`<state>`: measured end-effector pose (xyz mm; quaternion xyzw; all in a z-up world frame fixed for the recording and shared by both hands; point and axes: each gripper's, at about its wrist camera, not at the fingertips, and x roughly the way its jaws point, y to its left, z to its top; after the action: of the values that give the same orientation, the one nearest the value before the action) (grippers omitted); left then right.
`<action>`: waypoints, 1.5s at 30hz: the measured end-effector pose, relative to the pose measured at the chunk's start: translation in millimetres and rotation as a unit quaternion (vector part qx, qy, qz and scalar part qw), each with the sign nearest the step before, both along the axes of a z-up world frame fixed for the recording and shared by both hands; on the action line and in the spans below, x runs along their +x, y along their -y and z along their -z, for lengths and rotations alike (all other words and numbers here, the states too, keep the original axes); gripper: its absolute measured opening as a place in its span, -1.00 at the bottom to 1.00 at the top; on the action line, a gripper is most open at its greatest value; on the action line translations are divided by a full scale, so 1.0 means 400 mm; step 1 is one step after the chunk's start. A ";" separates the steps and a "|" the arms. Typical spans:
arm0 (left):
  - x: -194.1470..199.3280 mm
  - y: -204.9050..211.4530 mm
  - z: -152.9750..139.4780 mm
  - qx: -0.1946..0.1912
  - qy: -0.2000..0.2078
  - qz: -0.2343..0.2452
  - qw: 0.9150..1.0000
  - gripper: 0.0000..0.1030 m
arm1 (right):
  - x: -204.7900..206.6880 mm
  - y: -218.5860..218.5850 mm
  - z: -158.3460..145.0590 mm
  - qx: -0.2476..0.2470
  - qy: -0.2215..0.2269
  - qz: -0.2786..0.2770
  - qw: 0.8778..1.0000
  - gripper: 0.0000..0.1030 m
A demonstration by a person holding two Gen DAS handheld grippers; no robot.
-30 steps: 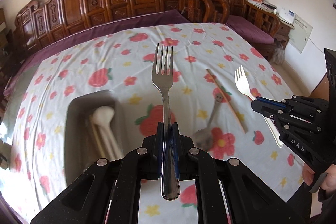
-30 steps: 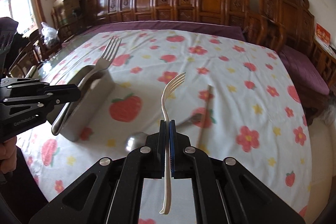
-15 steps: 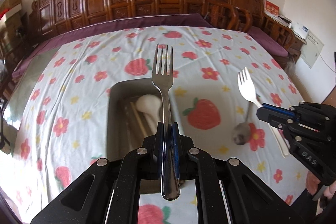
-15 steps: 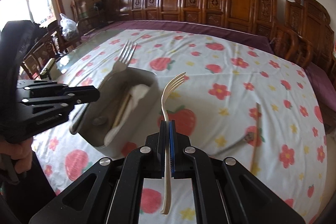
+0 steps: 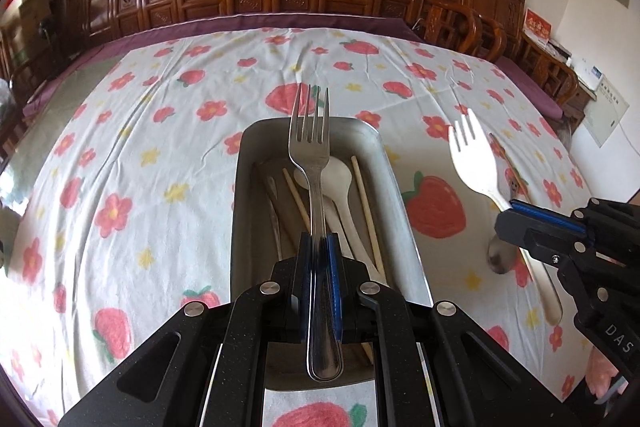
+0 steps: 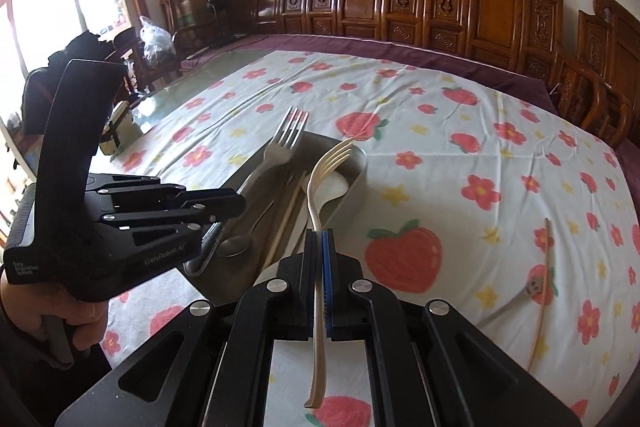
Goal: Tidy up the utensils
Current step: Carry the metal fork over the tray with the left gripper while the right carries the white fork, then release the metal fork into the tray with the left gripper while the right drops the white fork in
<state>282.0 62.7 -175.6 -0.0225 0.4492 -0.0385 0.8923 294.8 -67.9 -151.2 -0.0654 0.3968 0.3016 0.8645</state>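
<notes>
Since a second ago both tools have shifted leftward across the counter [image 5: 132, 155]: the metal tray [image 5: 400, 195], then off to the lower left of the left wrist view, now sits directly under the left tool [image 5: 319, 247], and in the right wrist view it has come from the far left to just ahead of the right tool [image 6: 318, 239]. Grips unchanged.

Left tool: pitched downward over the tray, jaws closed tight on the handle of a steel fork [image 5: 310, 143]. A hand [image 6: 60, 323] grips its handle at the lower left of the right wrist view. Fork's long axis runs along the tool's line, tines pointing away, handle end sticking out behind the pads. It hangs above the tray, parallel to the tray's length.

Tray contents: a white spoon [image 5: 340, 179], chopsticks [image 5: 366, 211] and a metal spoon [image 6: 240, 243], all lying lengthwise.

Right tool: also angled down, jaws fully closed on the stem of a cream plastic fork [image 6: 320, 187]. Tines curve up and away, above the tray's near right corner; handle tail protrudes toward the camera.

On the cloth to the right: a metal spoon with a face on its handle [image 6: 534, 287] and one loose chopstick [image 6: 542, 291] across it.
</notes>
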 end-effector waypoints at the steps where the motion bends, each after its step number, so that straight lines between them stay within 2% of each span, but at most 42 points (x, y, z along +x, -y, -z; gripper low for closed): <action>1: 0.000 0.000 0.001 0.001 0.000 0.001 1.000 -0.86 | 0.000 -0.004 0.002 -0.001 0.000 -0.001 1.000 -0.92; 9: 0.000 -0.018 0.007 -0.011 -0.001 0.002 1.000 -0.85 | 0.012 -0.037 0.008 -0.002 -0.005 -0.004 1.000 -0.92; 15: -0.013 -0.032 -0.015 -0.018 0.016 0.001 1.000 -0.85 | 0.012 -0.053 0.011 -0.005 -0.005 -0.004 1.000 -0.92; 30: -0.035 -0.100 -0.088 0.021 0.070 -0.023 0.997 -0.85 | 0.054 -0.124 0.030 0.020 -0.026 0.001 0.999 -0.91; 45: -0.040 -0.154 -0.113 0.014 0.086 -0.044 0.995 -0.85 | 0.102 -0.194 0.044 0.034 -0.039 0.000 0.999 -0.89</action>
<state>265.9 124.4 -130.4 -0.0263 0.3698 0.0058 0.9287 335.5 9.6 -168.9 -0.0245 0.4195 0.3173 0.8501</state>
